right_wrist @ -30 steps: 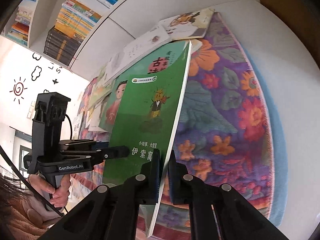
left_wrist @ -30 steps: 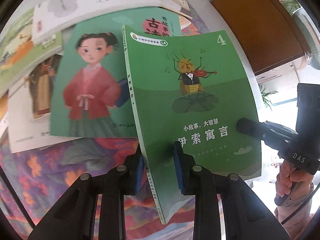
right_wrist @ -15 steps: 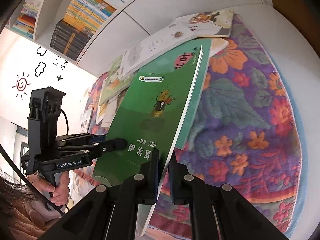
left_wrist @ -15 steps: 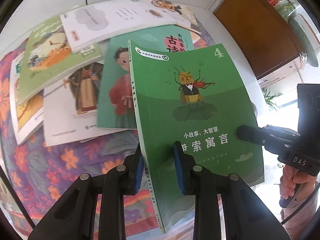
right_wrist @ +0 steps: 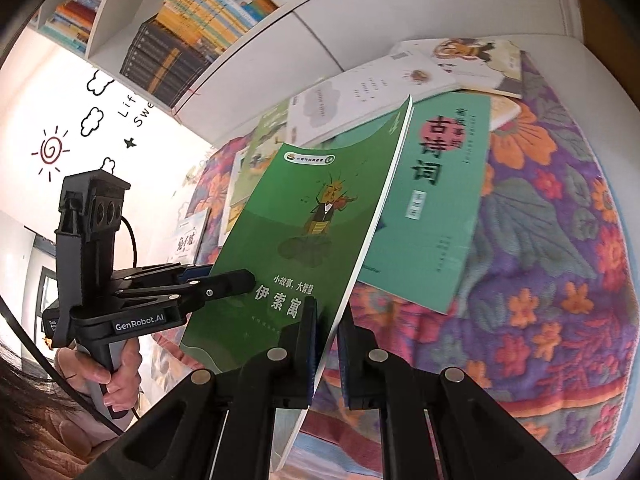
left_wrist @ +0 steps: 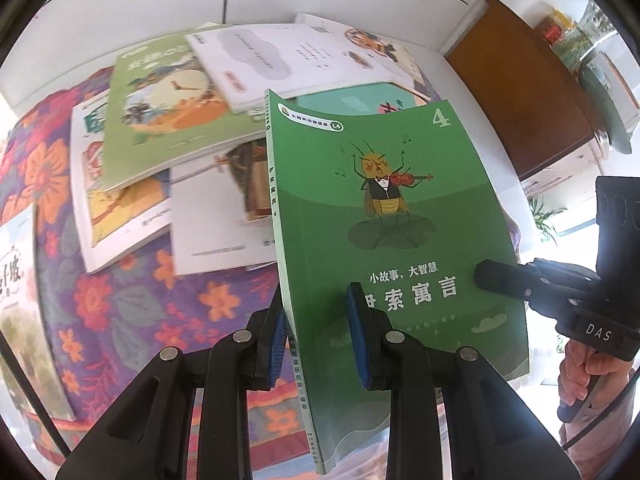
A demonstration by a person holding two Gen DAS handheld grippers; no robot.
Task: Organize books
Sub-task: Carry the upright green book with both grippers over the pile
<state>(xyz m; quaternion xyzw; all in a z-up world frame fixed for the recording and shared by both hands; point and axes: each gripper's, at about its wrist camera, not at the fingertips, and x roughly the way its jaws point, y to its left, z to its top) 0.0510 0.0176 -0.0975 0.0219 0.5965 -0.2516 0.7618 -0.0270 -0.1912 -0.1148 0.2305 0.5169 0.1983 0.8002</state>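
Observation:
A green book [left_wrist: 384, 216] with a violin-playing cricket on its cover hangs above the flowered cloth, held by both grippers. My left gripper [left_wrist: 318, 334] is shut on its lower spine edge, blue pads on both faces. My right gripper [right_wrist: 326, 344] is shut on the book [right_wrist: 304, 224] at its lower page edge. In the left wrist view the right gripper [left_wrist: 486, 276] reaches in from the right. In the right wrist view the left gripper [right_wrist: 224, 278] comes from the left. Several other books [left_wrist: 168, 92] lie spread on the cloth, among them a teal one [right_wrist: 436, 192].
The flowered cloth [right_wrist: 560, 264] covers a white table [left_wrist: 120, 12]. A white bookshelf [right_wrist: 192, 32] packed with books stands behind. A brown wooden cabinet [left_wrist: 532, 88] is at the right. A person's hand [right_wrist: 116, 376] grips the left handle.
Both grippers have lifted the green book up and back from the pile. More of the spread books and the bookshelf now show, and the teal book lies uncovered.

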